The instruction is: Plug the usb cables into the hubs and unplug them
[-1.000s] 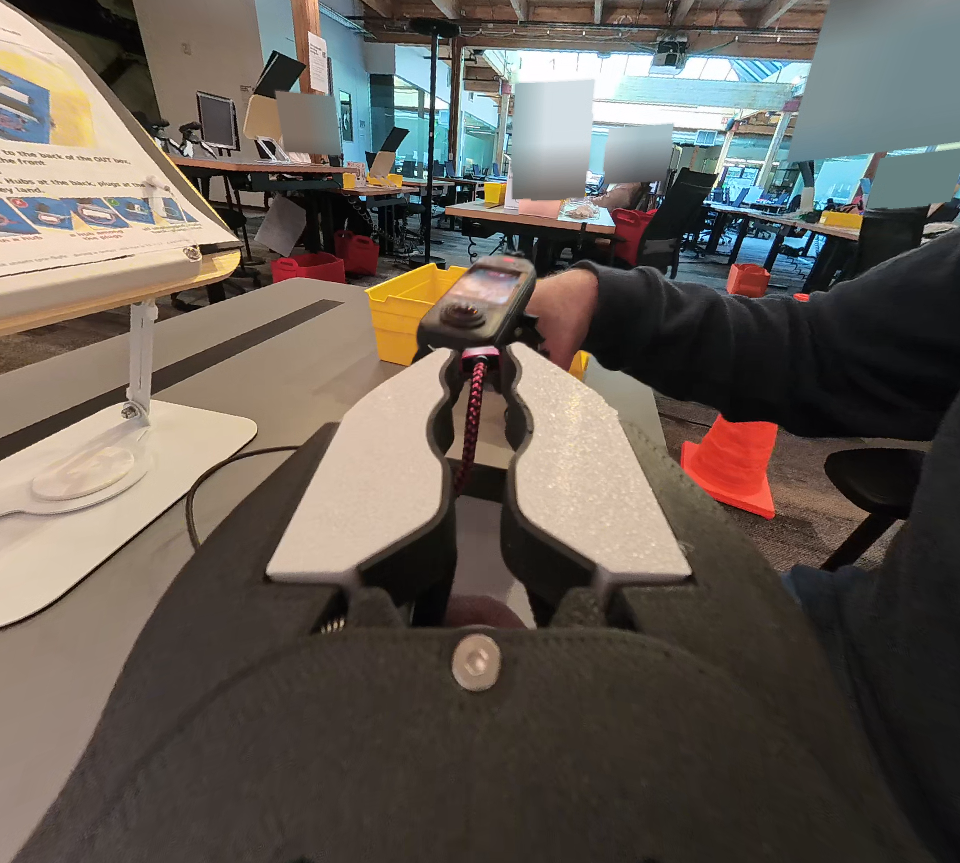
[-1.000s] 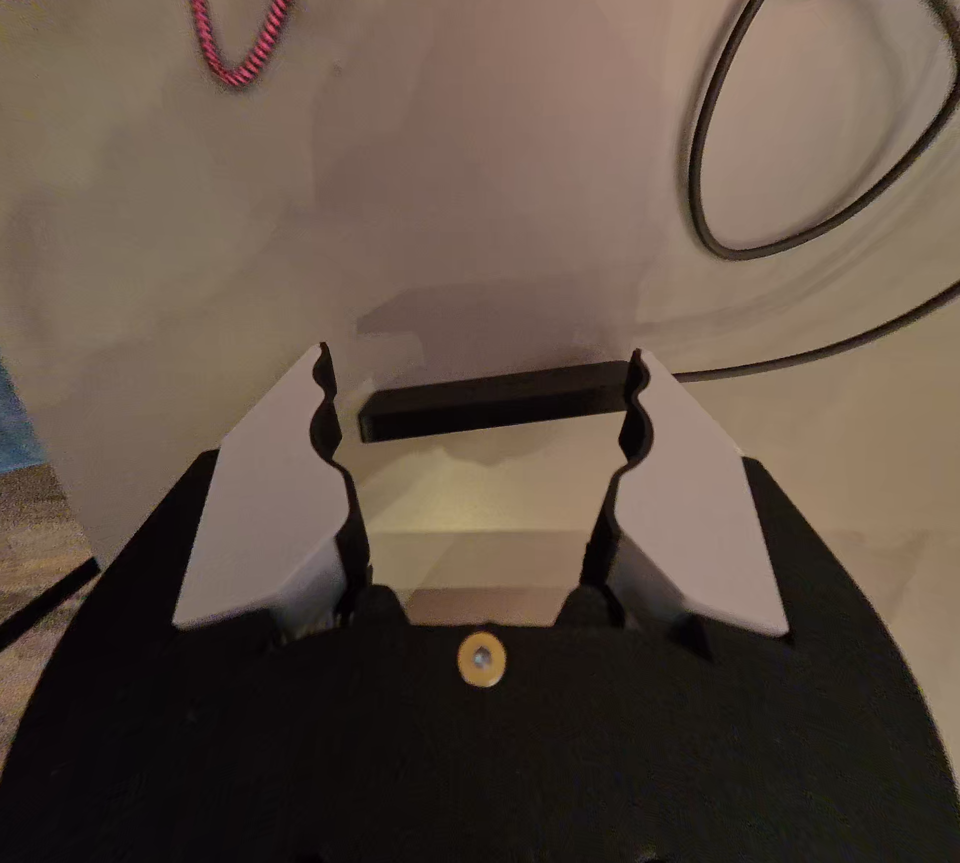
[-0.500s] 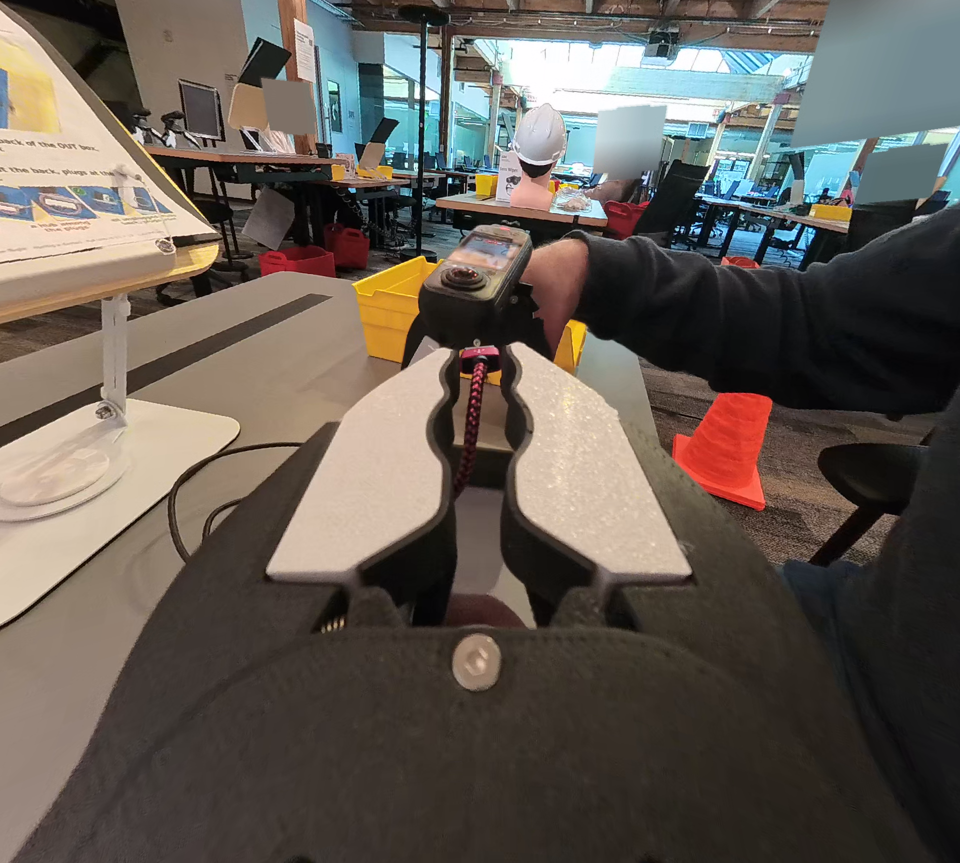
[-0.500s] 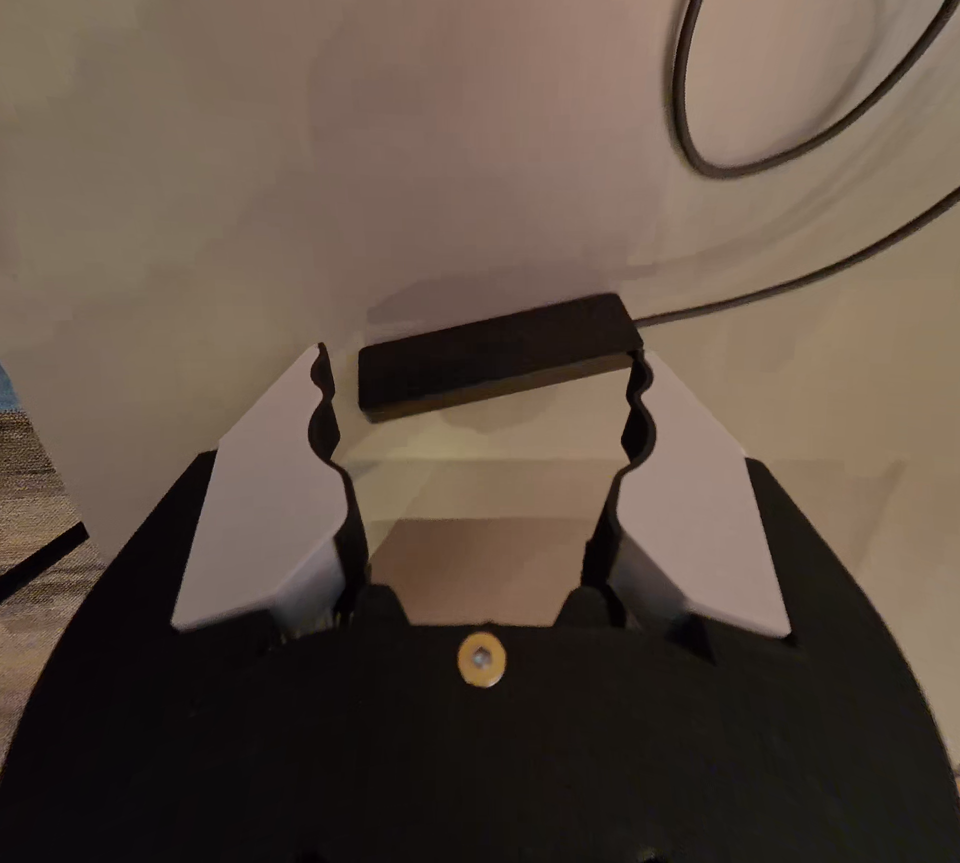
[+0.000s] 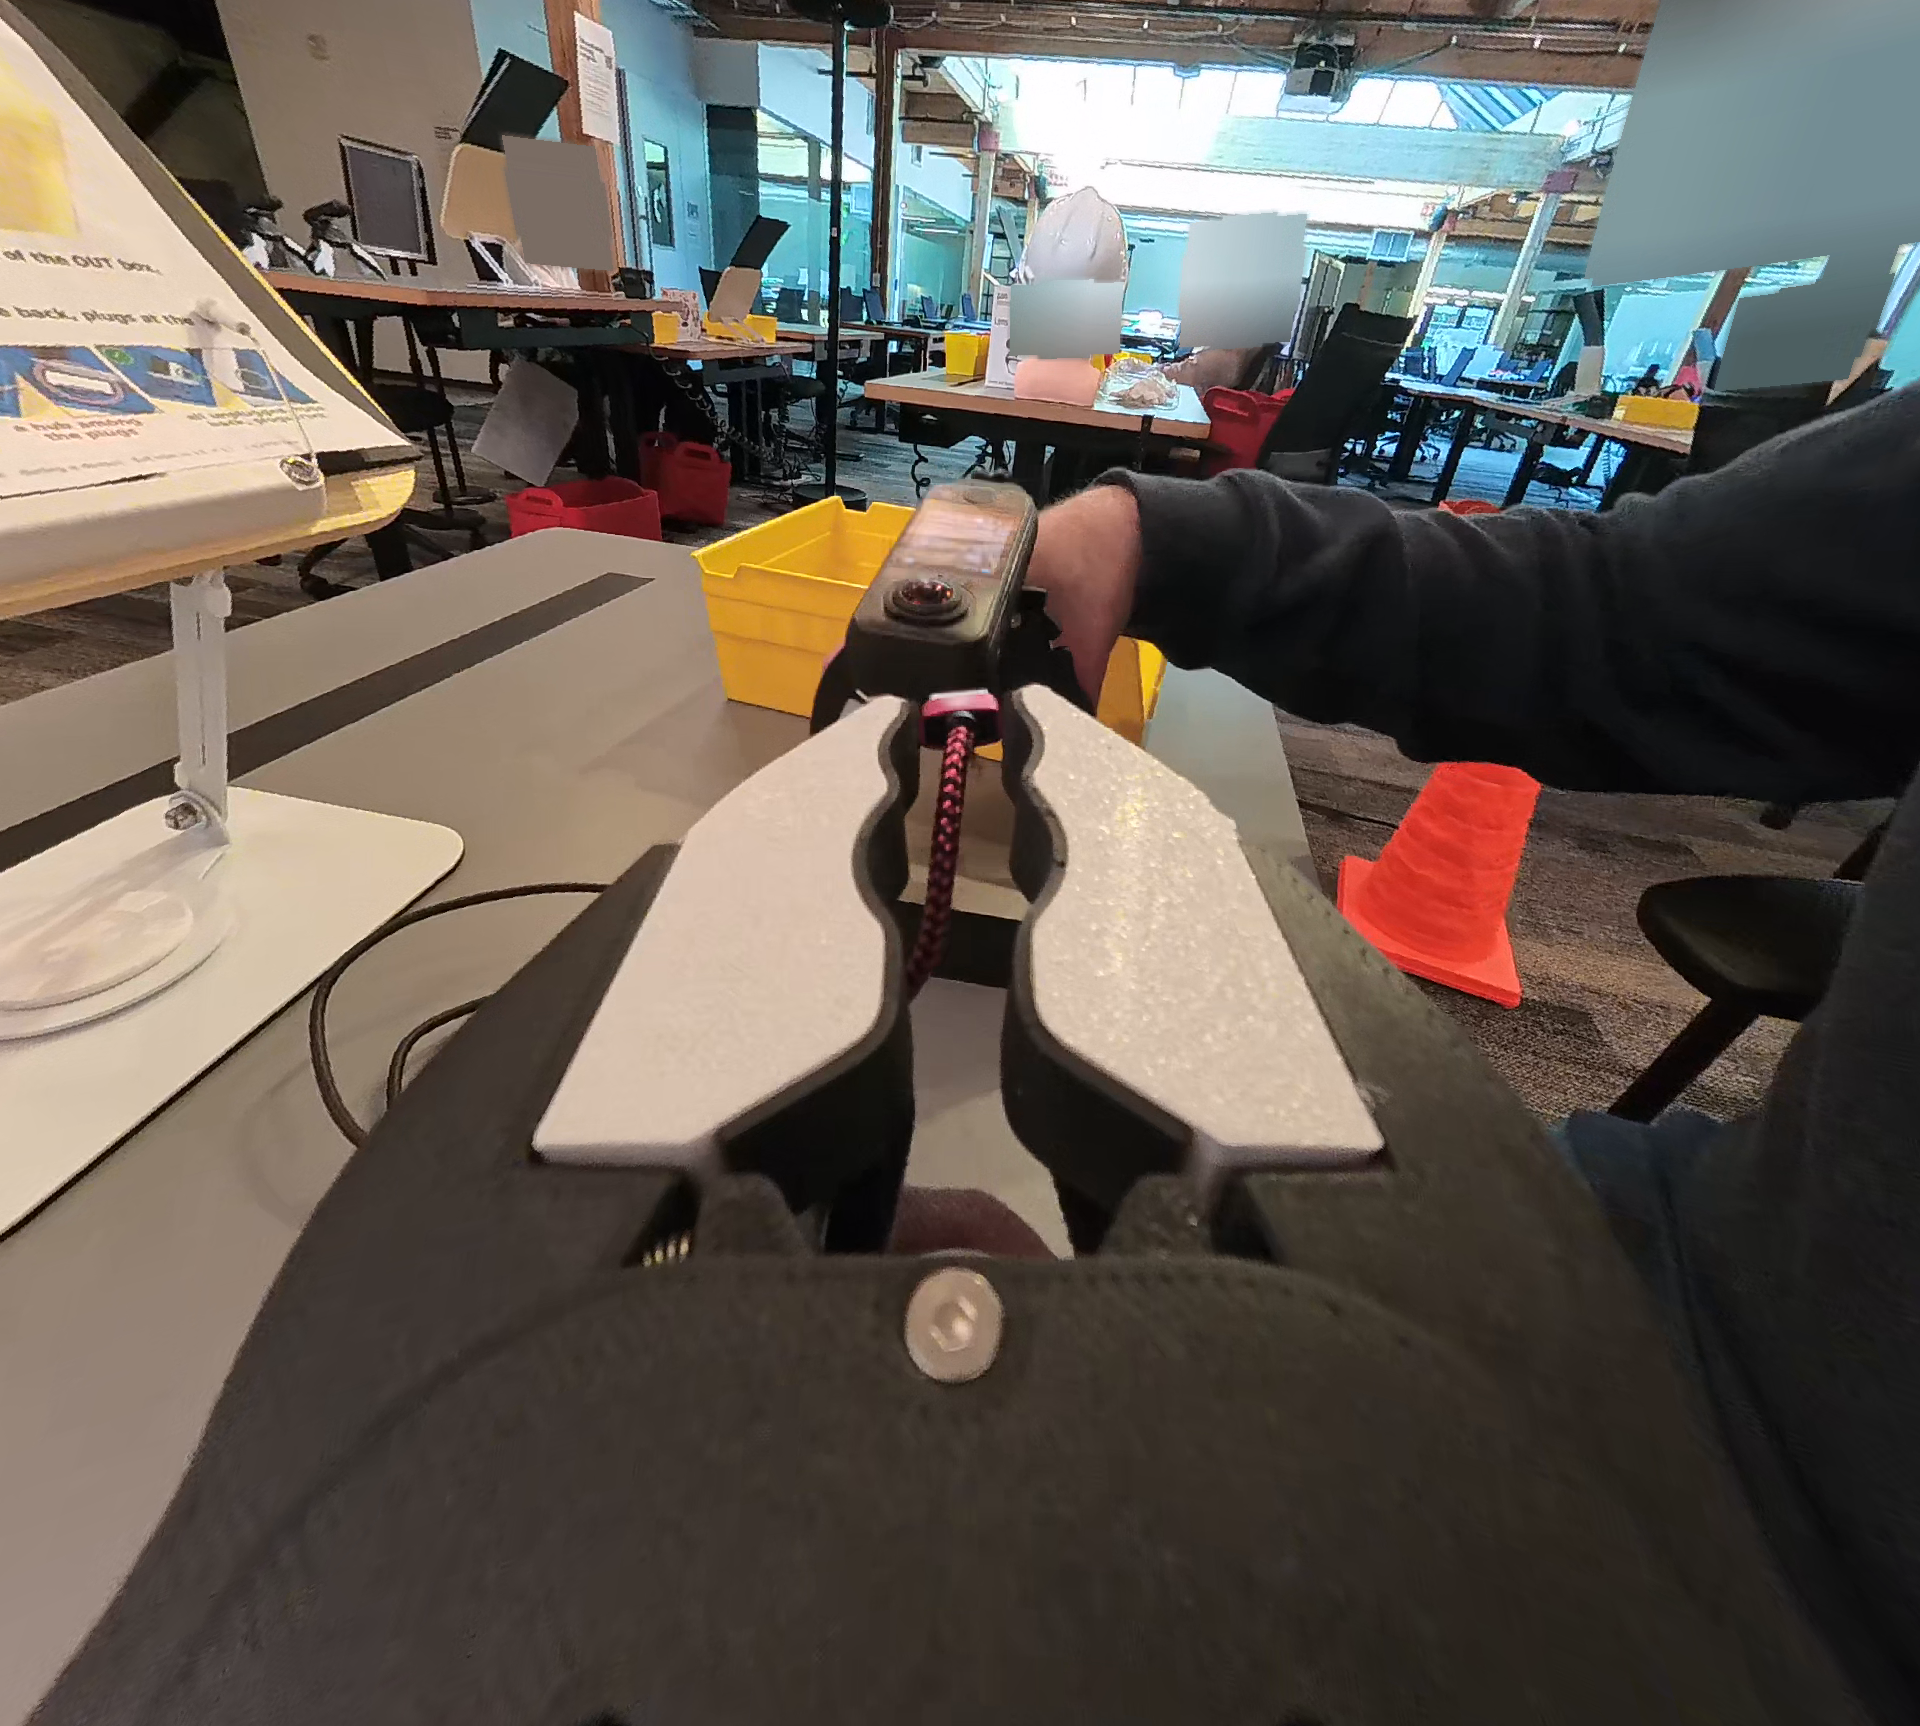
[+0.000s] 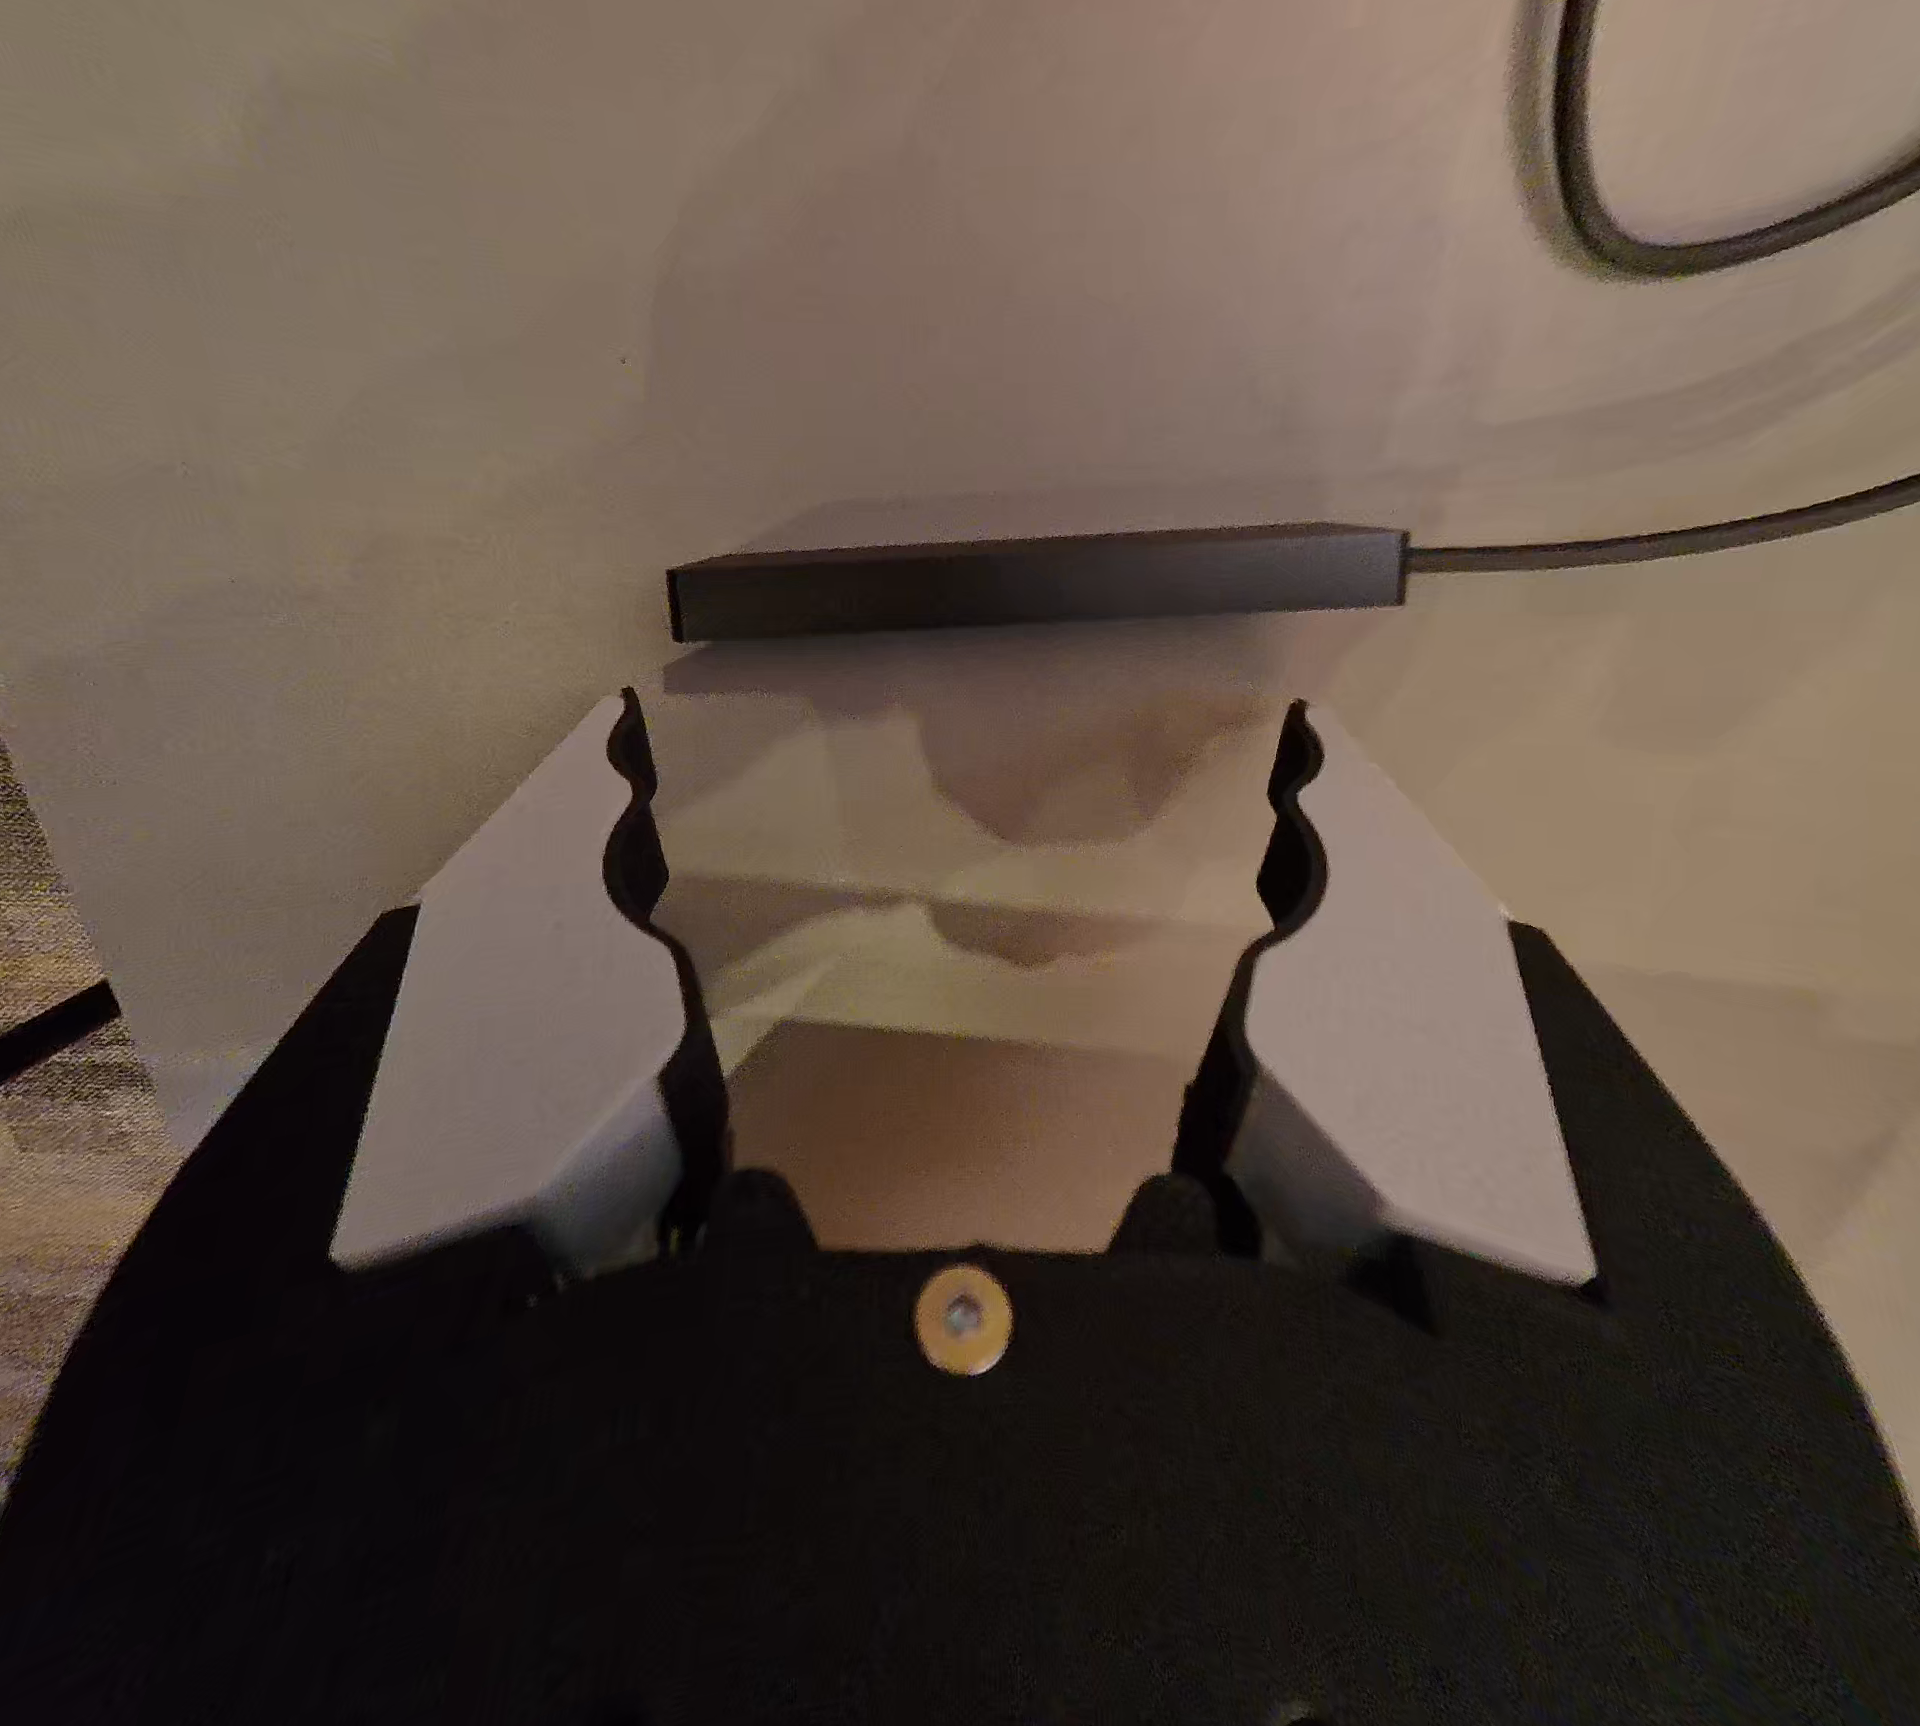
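My left gripper [image 5: 961,720] is shut on the pink plug [image 5: 958,706] of a red-and-black braided USB cable [image 5: 940,855], which runs back between the fingers. It is held above the grey table [image 5: 499,720]. The right gripper's body and camera [image 5: 940,596] show just beyond it, held by a hand in a dark sleeve. In the right wrist view, my right gripper [image 6: 961,710] is open and empty, pointing down at the table. A slim black USB hub [image 6: 1034,580] lies flat just beyond its fingertips, with its dark cable [image 6: 1662,538] leading off to the right.
A yellow bin [image 5: 790,606] sits at the table's far edge. A white stand [image 5: 197,855] with an instruction sheet is at left. A dark cable loop [image 5: 353,1001] lies on the table. An orange cone [image 5: 1449,876] stands on the floor at right. Some 25 centimetres of space lies between my two pairs of fingers.
The right gripper shifted over the hub, which now lies level and farther beyond the fingertips; the braided cable has left its view. The left gripper drifted slightly, still holding the plug.
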`<state>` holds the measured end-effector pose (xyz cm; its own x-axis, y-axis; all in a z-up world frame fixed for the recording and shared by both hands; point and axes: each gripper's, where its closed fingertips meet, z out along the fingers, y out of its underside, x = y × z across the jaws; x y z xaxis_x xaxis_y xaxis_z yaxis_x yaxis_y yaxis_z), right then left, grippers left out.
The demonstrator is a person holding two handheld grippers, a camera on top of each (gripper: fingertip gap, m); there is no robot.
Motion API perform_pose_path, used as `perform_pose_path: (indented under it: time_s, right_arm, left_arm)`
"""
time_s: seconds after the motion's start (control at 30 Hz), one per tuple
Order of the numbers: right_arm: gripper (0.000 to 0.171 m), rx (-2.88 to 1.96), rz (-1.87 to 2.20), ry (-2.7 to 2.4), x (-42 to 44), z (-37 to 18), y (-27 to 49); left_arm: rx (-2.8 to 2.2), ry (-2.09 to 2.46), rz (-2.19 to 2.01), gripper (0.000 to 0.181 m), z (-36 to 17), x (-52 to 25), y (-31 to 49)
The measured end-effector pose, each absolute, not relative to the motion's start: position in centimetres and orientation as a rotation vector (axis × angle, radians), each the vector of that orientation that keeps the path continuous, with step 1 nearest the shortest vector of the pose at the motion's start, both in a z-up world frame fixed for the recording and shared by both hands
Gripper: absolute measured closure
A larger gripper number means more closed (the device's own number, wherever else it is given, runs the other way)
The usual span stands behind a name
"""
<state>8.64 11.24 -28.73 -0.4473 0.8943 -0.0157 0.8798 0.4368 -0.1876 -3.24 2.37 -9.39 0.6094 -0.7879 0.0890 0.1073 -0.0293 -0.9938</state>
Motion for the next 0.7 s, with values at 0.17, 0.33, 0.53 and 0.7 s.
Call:
perform_pose_path:
  time_s: [0.17, 0.33, 0.53, 0.7]
  right_arm:
    - [0.045, -1.512, 0.202, -2.592, 7.6, -26.8, 11.5]
    - [0.033, -1.429, 0.053, -2.695, 6.8, -26.9, 11.0]
    - [0.049, -1.469, 0.006, -2.714, 6.2, -28.3, 11.5]
    - [0.05, -1.508, 0.058, -2.654, 5.8, -28.3, 12.1]
  left_arm:
    - [-1.429, 0.619, -0.791, 0.166, -9.4, -3.3, 2.3]
    - [-1.429, 0.622, -0.794, 0.166, -9.5, -3.2, 2.4]
    - [-1.423, 0.62, -0.79, 0.166, -9.4, -3.4, 2.1]
    - [-1.419, 0.616, -0.794, 0.166, -9.5, -3.6, 2.2]
